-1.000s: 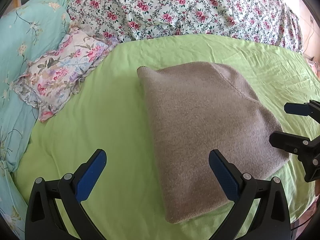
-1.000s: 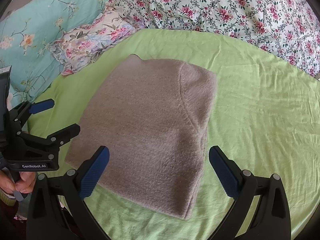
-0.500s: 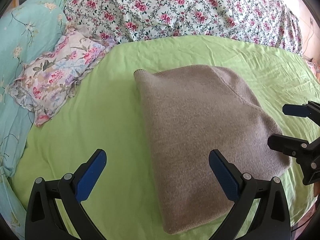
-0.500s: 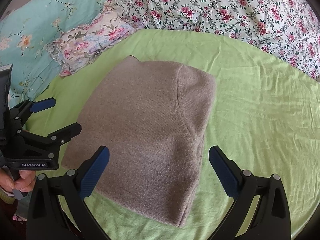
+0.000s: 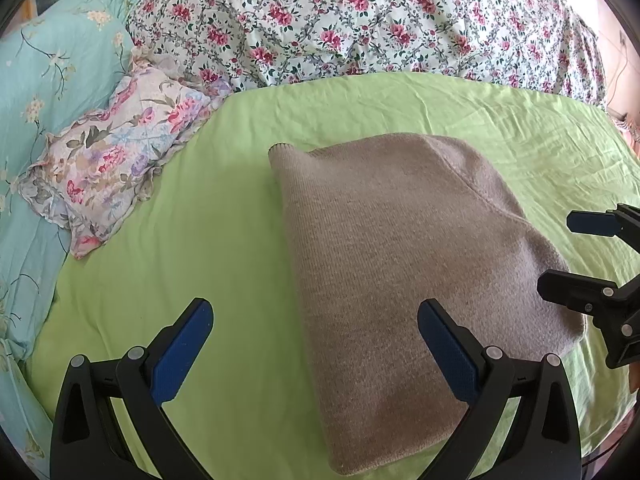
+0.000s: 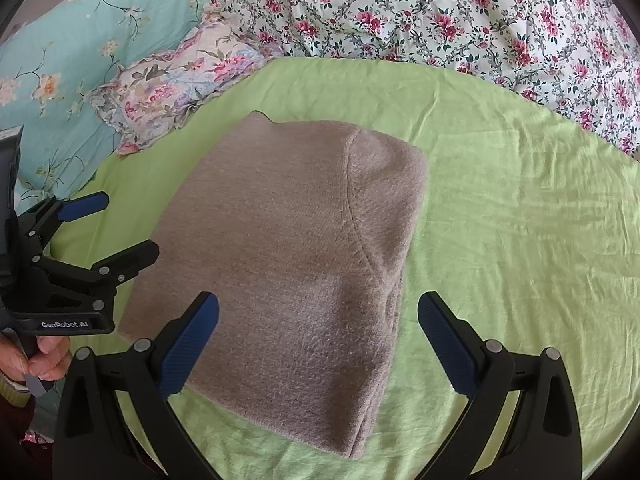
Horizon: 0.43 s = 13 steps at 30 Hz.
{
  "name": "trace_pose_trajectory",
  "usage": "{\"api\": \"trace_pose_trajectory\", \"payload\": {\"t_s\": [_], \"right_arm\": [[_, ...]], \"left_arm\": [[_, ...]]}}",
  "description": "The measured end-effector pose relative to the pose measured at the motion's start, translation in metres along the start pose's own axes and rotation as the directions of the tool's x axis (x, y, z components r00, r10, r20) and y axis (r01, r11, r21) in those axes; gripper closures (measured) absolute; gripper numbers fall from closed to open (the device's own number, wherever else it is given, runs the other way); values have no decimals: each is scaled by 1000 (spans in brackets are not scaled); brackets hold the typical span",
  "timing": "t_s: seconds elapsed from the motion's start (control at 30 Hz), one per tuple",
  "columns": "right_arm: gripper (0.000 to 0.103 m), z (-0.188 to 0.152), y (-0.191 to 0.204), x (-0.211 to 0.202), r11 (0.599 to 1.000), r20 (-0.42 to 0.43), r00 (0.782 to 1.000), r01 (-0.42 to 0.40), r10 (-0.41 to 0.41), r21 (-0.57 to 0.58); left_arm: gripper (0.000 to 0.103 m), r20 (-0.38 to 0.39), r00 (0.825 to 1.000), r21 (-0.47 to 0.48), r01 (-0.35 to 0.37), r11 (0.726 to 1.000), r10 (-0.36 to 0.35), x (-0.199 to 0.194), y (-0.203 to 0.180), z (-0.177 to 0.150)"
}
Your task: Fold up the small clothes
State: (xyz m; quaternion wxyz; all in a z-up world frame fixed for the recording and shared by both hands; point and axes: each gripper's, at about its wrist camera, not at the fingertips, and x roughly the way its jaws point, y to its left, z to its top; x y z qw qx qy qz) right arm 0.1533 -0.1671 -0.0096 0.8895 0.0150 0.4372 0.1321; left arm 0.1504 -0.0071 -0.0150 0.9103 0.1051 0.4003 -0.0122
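Observation:
A taupe knitted sweater [image 5: 400, 264] lies folded into a compact rectangle on the green sheet [image 5: 200, 240]; it shows again in the right wrist view [image 6: 288, 256]. My left gripper [image 5: 314, 354] hovers open over the sweater's near left edge, holding nothing. My right gripper [image 6: 318, 346] is open above the sweater's near right part, also with nothing in it. Each gripper appears in the other's view: the right one [image 5: 560, 252] at the far right, the left one [image 6: 124, 228] at the left, held by a hand [image 6: 36, 360].
A flowered pillow [image 5: 112, 164] lies to the left of the sweater. A turquoise flowered cover [image 5: 48, 72] is beyond it at the left. A rose-patterned quilt [image 5: 360, 20] runs along the back of the bed. The green sheet stretches to the right [image 6: 520, 220].
Both grippers have drifted a little relative to the sweater, which stays folded and still. Both stay open.

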Motion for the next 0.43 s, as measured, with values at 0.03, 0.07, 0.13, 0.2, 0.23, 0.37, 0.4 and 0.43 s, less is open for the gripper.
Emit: {"api": "trace_pose_trajectory", "payload": {"t_s": [0.03,0.07,0.13,0.2,0.23,0.37,0.4,0.43], "right_arm": [[3,0,0,1,1000,-1,1000,-1,1,2],[3,0,0,1,1000,-2,1000,-2,2,3],[3,0,0,1,1000,0,1000,-2,2,2],[3,0,0,1,1000,2,1000,-2,2,2],[3,0,1,1,1000,3,1000,-1,1,2],[3,0,2,-2,1000,11,1000,2,-2,3],[3,1,2,-2,1000,14,1000,2,-2,6],[3,1,2,-2,1000,13,1000,2,-2,10]], "left_arm": [[1,1,1000,0,-1,1000,1,0,0,0],[1,3,1000,0,-2,1000,2,-1,1,0],[1,9,1000,-4,-6,1000,6,-2,2,0],[1,6,1000,-12,-6,1000,6,-3,5,1],[1,6,1000,-14,-6,1000,6,-3,6,1],[1,20,1000,-24,-7,1000,7,-7,9,1],[1,19,1000,-28,-3,1000,4,-7,10,1],[1,17,1000,-32,1,999,0,-7,10,1]]}}
